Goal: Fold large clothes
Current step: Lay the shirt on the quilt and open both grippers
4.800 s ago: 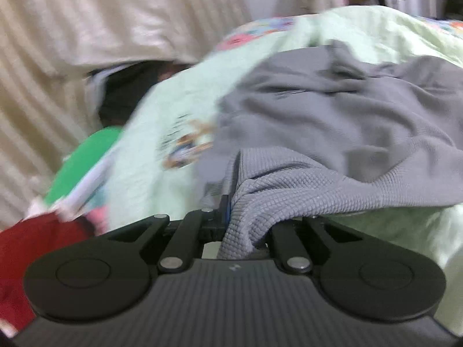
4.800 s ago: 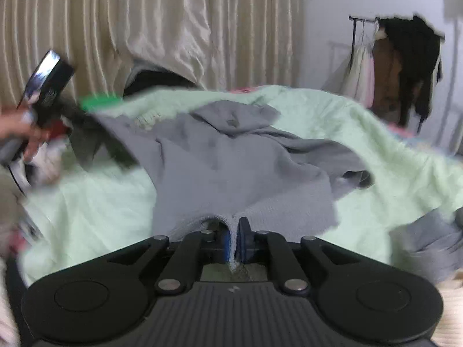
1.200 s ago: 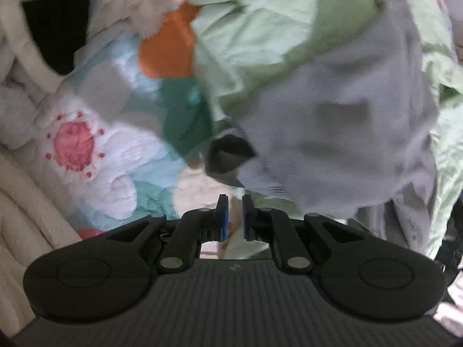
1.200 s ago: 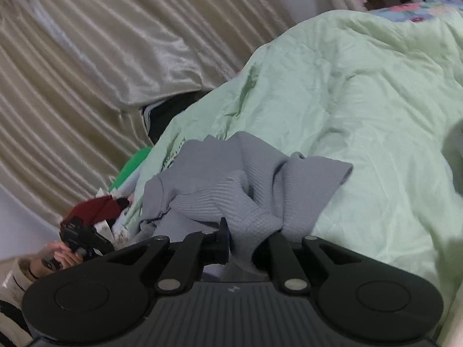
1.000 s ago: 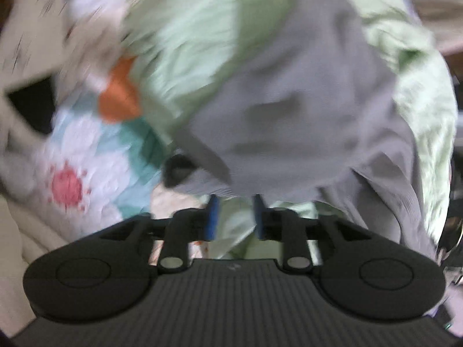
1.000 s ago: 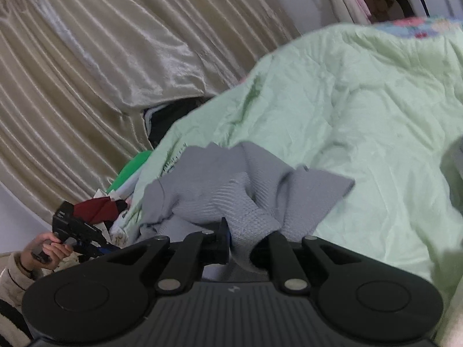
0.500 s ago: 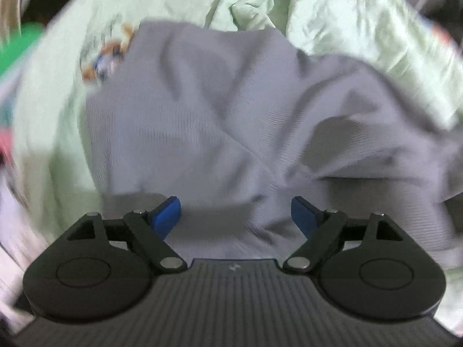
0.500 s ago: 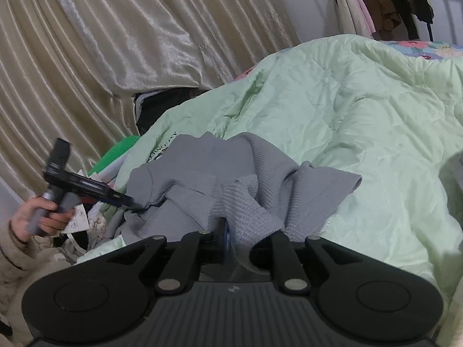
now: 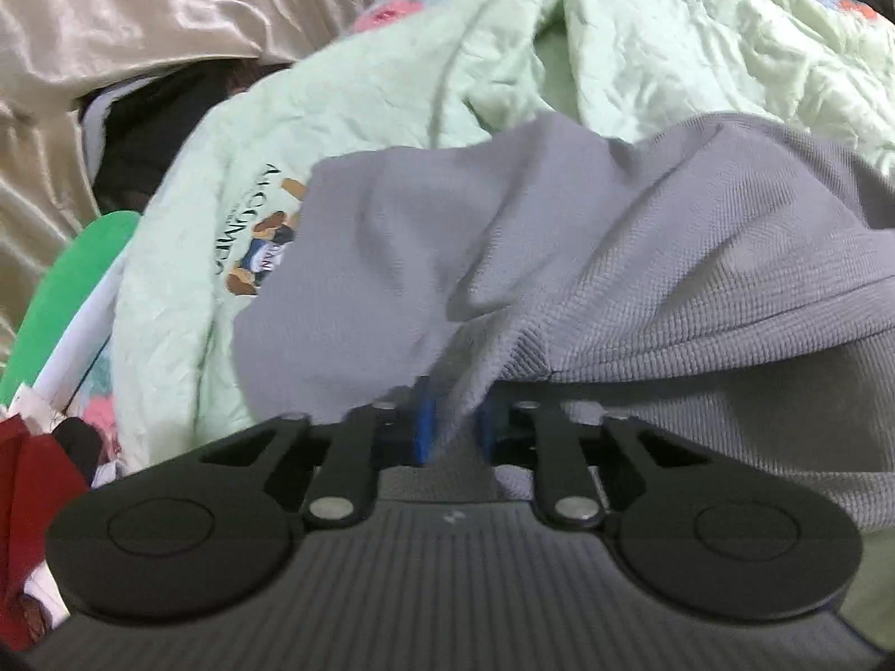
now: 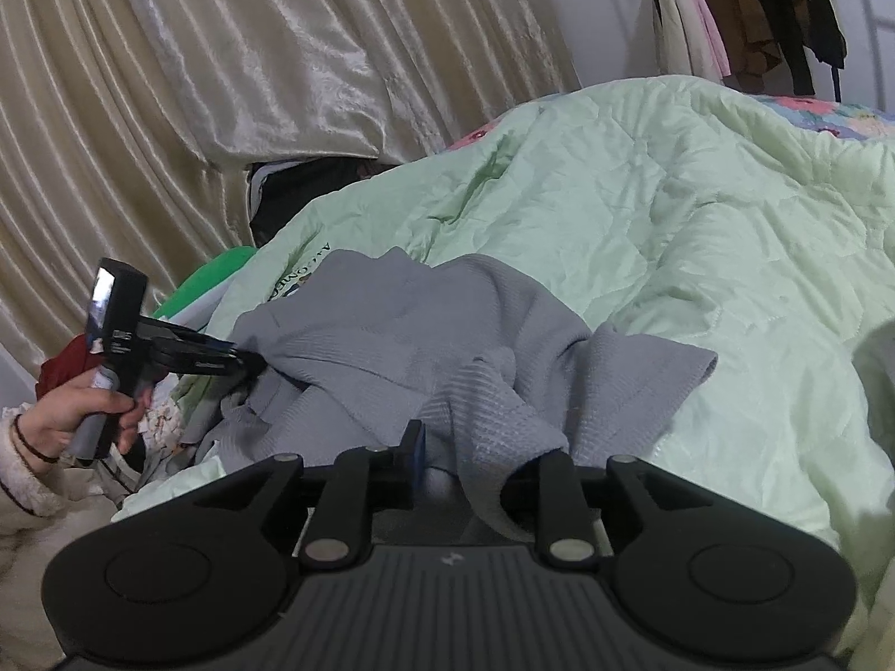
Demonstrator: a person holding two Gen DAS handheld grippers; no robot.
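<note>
grey sweater (image 10: pixel 425 352) bunched, lying crosswise

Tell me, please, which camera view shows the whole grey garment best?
The right wrist view: the grey garment lies nearly complete on the green quilt, between both grippers. The left wrist view shows only close folds of it at the left gripper.

Open quilt surface (image 10: pixel 699 235) lies to the right of the grey garment (image 10: pixel 425 346), unobstructed. To its left, passage is blocked by piled clothes (image 9: pixel 33 481) and the green item (image 9: pixel 72 279). Curtain (image 10: pixel 196 100) closes the far side.
</note>
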